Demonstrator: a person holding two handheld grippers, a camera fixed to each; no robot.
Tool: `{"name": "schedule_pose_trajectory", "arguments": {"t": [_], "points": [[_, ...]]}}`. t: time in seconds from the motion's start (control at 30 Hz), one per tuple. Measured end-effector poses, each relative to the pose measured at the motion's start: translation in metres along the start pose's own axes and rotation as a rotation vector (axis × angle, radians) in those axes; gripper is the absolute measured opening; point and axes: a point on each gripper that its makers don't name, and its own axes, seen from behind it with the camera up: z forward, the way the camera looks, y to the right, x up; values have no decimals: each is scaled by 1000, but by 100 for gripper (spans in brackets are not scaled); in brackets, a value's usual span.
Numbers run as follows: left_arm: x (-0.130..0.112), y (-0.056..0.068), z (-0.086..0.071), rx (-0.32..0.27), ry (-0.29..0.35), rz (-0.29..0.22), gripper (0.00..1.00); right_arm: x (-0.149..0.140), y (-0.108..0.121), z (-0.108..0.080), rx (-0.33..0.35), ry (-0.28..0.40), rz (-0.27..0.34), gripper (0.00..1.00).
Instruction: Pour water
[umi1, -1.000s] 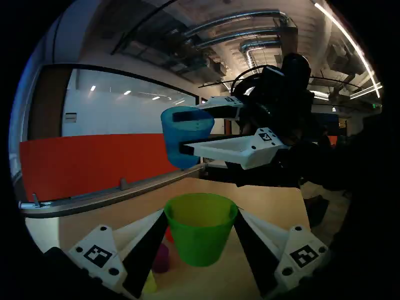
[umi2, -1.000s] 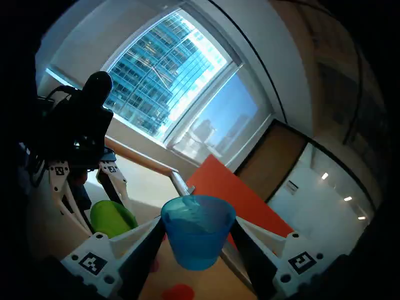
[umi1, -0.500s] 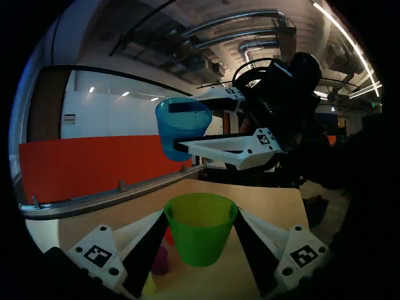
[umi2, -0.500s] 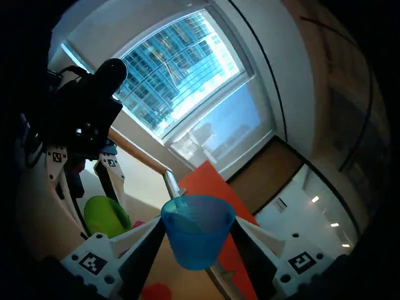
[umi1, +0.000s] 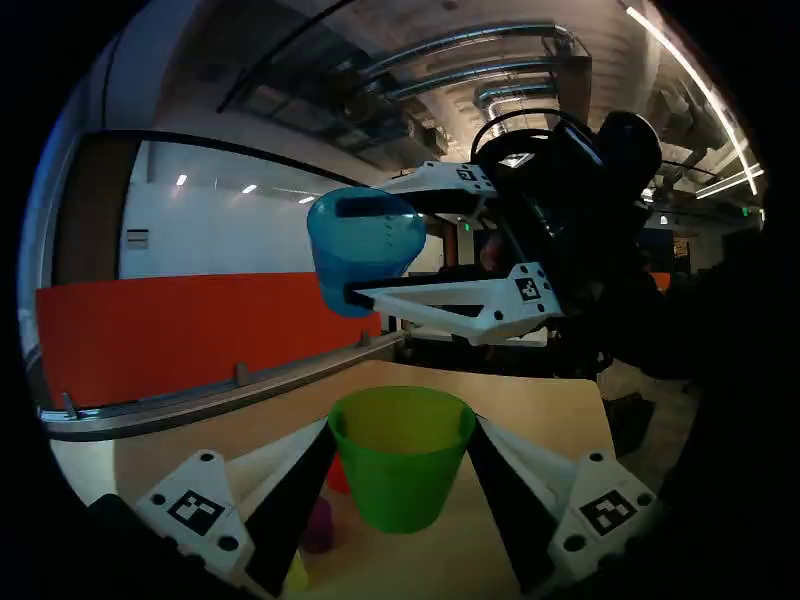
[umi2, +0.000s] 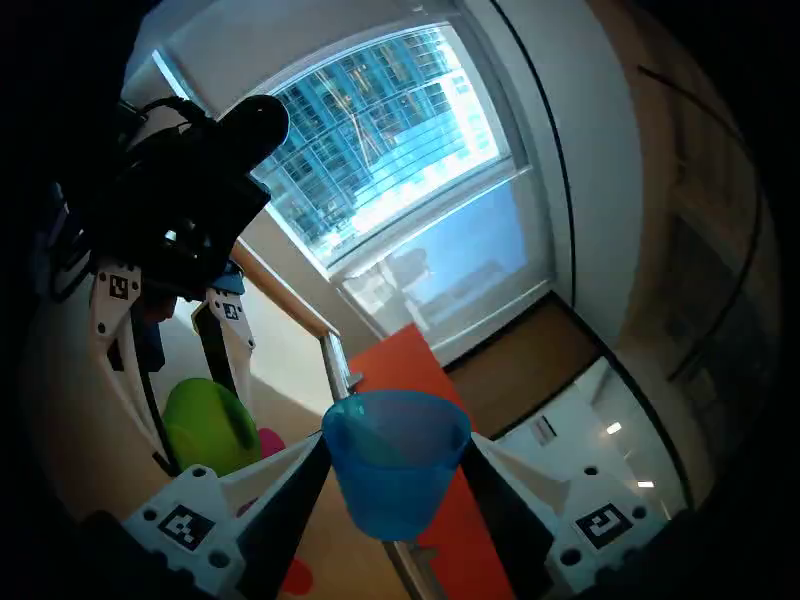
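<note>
Between the fingers of the right gripper (umi2: 397, 452), pressed mid-wall, sits the blue cup (umi2: 396, 495), high above the left gripper (umi1: 400, 442), which pinches the green cup (umi1: 400, 485); both likely light, stiff, slippery plastic.

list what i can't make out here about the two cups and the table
- Water in the blue cup: right gripper view, the tinted wall blurs any level.
- Bottom inside the green cup: left gripper view, its near wall hides it.
- Small purple thing on the table: left gripper view, partly behind the left gripper.
</note>
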Motion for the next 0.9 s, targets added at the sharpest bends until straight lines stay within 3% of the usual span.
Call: {"name": "schedule_pose_trajectory", "arguments": {"t": [0.9], "points": [[4,4,-3,-5,11,-14,88,6,16,-3,-43,3,-165,89]]}}
